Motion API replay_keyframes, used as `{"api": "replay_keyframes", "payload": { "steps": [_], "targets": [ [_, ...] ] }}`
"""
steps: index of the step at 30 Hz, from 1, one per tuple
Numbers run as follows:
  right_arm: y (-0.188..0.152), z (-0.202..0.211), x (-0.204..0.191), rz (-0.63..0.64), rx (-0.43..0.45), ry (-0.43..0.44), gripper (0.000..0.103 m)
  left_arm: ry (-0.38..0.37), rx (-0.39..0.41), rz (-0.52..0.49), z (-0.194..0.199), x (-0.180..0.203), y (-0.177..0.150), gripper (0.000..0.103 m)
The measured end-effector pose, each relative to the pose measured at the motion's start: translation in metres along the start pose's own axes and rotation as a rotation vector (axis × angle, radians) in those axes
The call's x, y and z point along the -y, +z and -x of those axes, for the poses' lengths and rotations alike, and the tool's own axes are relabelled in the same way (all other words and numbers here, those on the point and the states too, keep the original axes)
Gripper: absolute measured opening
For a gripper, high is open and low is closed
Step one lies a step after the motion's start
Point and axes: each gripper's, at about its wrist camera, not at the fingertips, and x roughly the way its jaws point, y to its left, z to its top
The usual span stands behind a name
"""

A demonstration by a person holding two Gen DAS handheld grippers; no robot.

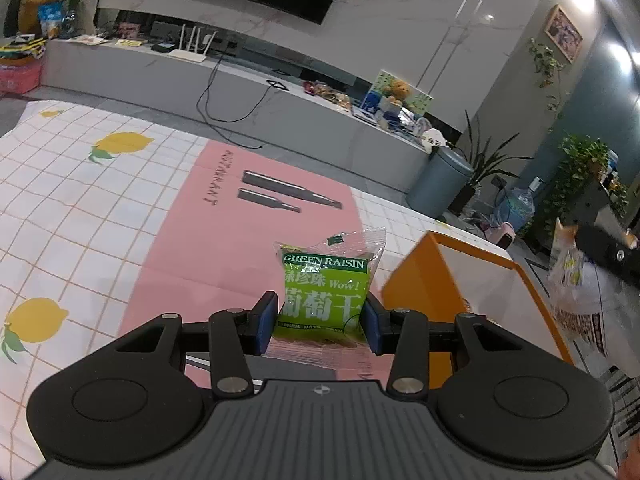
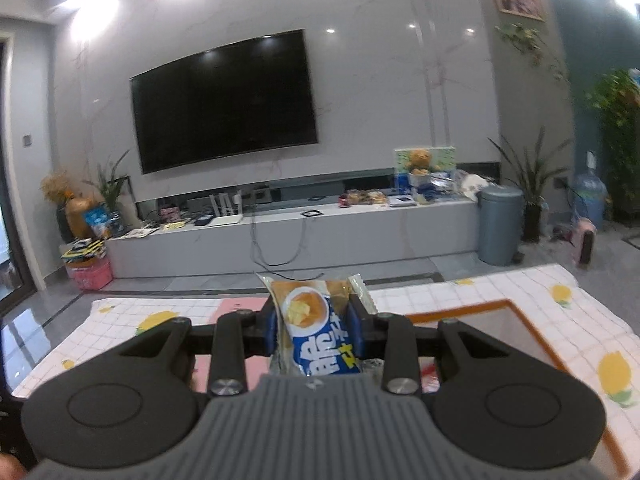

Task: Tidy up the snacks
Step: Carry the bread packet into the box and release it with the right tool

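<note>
Two tools clamped: left on raisin packet, right on blue snack (above orange box).

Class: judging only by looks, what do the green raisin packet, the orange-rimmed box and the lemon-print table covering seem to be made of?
Green raisin packet: thin glossy plastic film; its clear crimped top edge shines and wrinkles.
Orange-rimmed box: probably cardboard; flat matte orange walls with sharp straight folds.
Lemon-print table covering: likely cloth or soft vinyl; matte printed grid that ripples slightly, so the look leaves it open.

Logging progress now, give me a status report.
Left tongs shut on green raisin packet. Right tongs shut on blue snack packet. Orange box beside; nothing blocking.
</note>
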Motion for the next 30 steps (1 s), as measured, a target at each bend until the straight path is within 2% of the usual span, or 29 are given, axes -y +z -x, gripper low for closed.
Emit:
{"api": "replay_keyframes", "payload": {
  "steps": [5,7,17,20,24,30],
  "targets": [
    [-0.004,0.006,0.046,-0.083,-0.045,-0.043,0.032,-0.04,-0.01,-0.008,-0.002,0.021,-0.001,0.05],
    [-0.01,0.0,0.063,-0.126,-0.089,-0.047,0.032,-0.054,0.006,-0.031,-0.001,0.031,-0.002,0.05],
    [-0.043,-0.034,0.104,-0.177,-0.282,-0.157,0.032,-0.056,0.006,-0.143,-0.002,0.065,-0.012,0.05],
    [-0.052,-0.042,0.107,-0.126,-0.323,-0.231,0.032,-0.038,0.02,-0.176,-0.002,0.07,-0.016,0.05],
    [-0.057,-0.051,0.099,0.051,-0.343,-0.393,0.032,-0.032,0.019,-0.195,-0.003,0.076,-0.02,0.05],
    [-0.063,-0.077,0.105,0.09,-0.411,-0.416,0.032,-0.027,0.016,-0.218,-0.004,0.079,-0.024,0.05]
  ]
}}
